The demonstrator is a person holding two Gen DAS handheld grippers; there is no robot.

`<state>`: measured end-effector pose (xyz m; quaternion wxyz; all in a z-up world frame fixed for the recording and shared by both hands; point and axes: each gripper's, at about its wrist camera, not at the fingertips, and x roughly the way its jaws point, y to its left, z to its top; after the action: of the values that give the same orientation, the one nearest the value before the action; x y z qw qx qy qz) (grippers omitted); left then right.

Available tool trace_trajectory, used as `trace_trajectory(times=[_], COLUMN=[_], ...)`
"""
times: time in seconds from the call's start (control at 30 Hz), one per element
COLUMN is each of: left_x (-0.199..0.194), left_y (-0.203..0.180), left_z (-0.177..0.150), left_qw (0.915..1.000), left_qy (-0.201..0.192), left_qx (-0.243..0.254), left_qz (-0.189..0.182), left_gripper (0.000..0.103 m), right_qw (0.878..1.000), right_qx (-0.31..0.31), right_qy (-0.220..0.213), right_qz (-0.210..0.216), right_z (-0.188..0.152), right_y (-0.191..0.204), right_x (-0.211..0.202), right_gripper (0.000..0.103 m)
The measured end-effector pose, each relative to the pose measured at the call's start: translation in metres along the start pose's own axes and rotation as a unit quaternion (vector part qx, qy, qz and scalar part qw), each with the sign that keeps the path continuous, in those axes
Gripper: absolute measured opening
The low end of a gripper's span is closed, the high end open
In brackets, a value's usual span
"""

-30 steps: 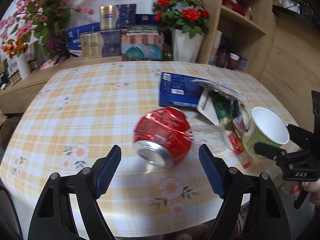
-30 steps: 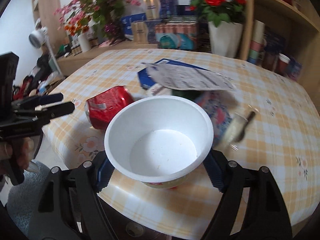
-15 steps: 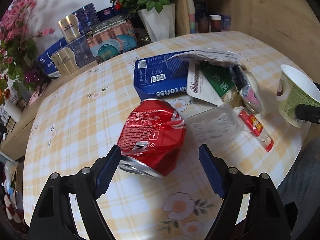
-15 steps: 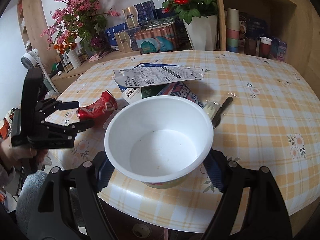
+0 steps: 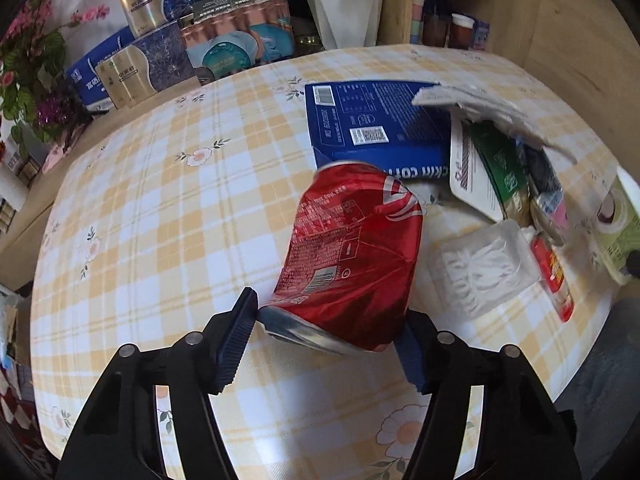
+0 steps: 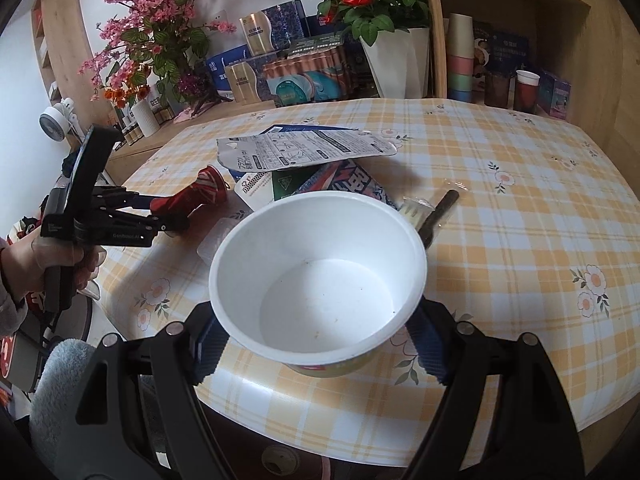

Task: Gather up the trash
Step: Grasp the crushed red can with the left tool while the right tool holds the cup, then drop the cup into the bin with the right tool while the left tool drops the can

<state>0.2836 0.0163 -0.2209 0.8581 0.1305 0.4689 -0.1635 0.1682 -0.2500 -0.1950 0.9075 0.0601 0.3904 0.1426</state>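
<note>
Since second ago, left gripper [image 5: 326, 344] moved in around crushed red aluminium can [image 5: 352, 256]; jaws closing, can between blue pads, near end touching both. Can lies on yellow-checked tablecloth [image 5: 160, 216], just before flat blue cardboard box [image 5: 376, 128]. Right gripper [image 6: 320, 344] unchanged, clamped on white paper noodle bowl [image 6: 320, 280] at table edge.

Legible text: the blue box [image 5: 380, 128] bears a barcode, a QR code and partial upside-down lettering reading roughly "in coffee"; the left gripper [image 6: 160, 216] body carries small white lettering, seemingly "Genrobot.AI"; print on the red can [image 5: 352, 256] is too small to read.
</note>
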Motion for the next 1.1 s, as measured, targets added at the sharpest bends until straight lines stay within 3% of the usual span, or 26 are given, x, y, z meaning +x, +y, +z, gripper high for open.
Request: trace_trajectory(times=[0.23, 0.33, 1.1], left_x=[-0.022, -0.031, -0.097], left_y=[0.006, 0.006, 0.003], left_z=[-0.005, -0.005, -0.023], left_qw=[0.9972, 0.9958, 0.9858], left_qy=[-0.052, -0.068, -0.139], left_qx=[-0.049, -0.059, -0.088], left_qz=[-0.022, -0.017, -0.032], left_gripper=[0.06, 0.05, 0.049], right_qw=[1.0, 1.0, 0.999], right_qx=[-0.006, -0.013, -0.019], right_qy=[0.007, 0.002, -0.017], right_qz=[-0.004, -0.009, -0.02], right_z=[0.003, 0.007, 0.009], right_y=[0.001, 0.002, 0.009], right_x=[0.001, -0.006, -0.039], right_gripper=[0.078, 0.078, 0.078])
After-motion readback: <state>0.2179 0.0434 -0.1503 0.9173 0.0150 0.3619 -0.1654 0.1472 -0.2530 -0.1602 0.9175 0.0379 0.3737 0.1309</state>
